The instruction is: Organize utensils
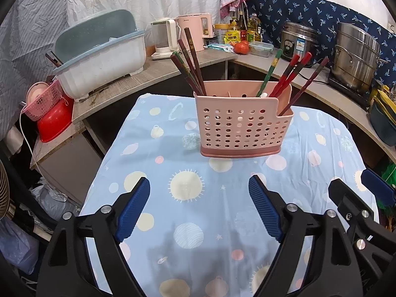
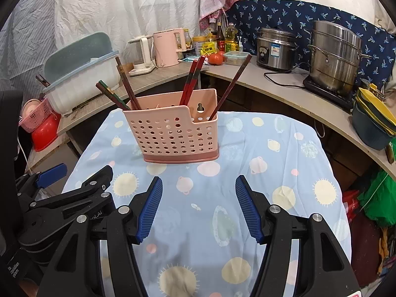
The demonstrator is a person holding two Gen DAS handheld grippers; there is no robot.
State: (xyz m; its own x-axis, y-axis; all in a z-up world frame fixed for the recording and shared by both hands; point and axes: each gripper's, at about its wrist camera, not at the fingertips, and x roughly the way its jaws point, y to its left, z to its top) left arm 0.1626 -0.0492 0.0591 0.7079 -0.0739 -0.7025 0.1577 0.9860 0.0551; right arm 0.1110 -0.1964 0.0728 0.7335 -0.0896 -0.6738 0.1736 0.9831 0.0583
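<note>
A pink perforated utensil holder (image 1: 243, 126) is seen standing upright at frame centre on a blue patterned tablecloth (image 1: 198, 222). Dark red chopsticks (image 1: 190, 61) are leaned out at its left end; red chopsticks (image 1: 293, 74) and one green chopstick (image 1: 269, 73) are leaned out at the right. The left gripper (image 1: 199, 208) is held low in the frame, fingers spread, nothing grasped. The right gripper (image 2: 199, 205) is likewise held released and empty, well short of the holder. A steel steamer pot (image 2: 334, 54) is noted upper right.
</note>
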